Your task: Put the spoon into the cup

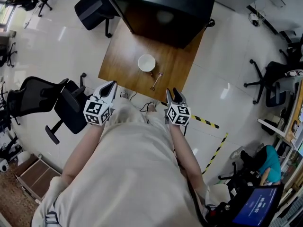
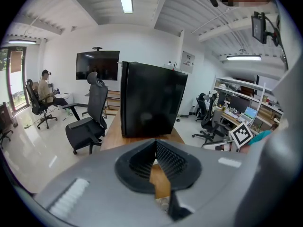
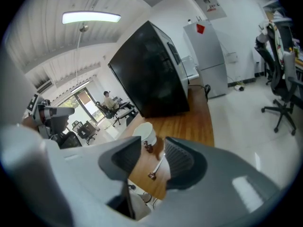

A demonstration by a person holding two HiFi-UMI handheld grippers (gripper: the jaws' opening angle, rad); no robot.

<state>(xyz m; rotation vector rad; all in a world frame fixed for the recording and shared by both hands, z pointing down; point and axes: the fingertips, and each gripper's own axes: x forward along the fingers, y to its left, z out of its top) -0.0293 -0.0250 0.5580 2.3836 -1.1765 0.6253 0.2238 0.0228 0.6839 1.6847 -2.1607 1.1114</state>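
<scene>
A brown wooden tabletop (image 1: 124,56) carries a round white cup (image 1: 147,63), which stands upright and open-mouthed near the middle of its bare part. The slender metal spoon (image 1: 156,81) lies flat on the wood just beside the cup, on the side toward the person. It is outside the cup and near the table's front edge. A small dark object (image 3: 148,148) sits between cup and spoon, right at the cup's foot, too small to identify. A large black box-shaped cabinet (image 1: 165,8) takes up the far end of the tabletop.

The right claw (image 1: 173,94) hangs off the near edge of the tabletop, pointed at the spoon and tilted downward. In the right gripper view its two jaws stand apart with nothing between the pads. Through that gap the spoon (image 3: 157,167) and, farther on, the cup (image 3: 145,132) show lying well beyond the tips.

The left claw (image 1: 111,86) is held at the table's near left corner, apart from both things. In the left gripper view (image 2: 155,148) its ribbed jaws converge until the tips meet, closed and empty, with only a wedge of wood showing behind them.

Black office chairs (image 1: 92,8) stand on the glossy pale floor, and yellow-and-black striped tape (image 1: 206,122) runs along it to the right.
</scene>
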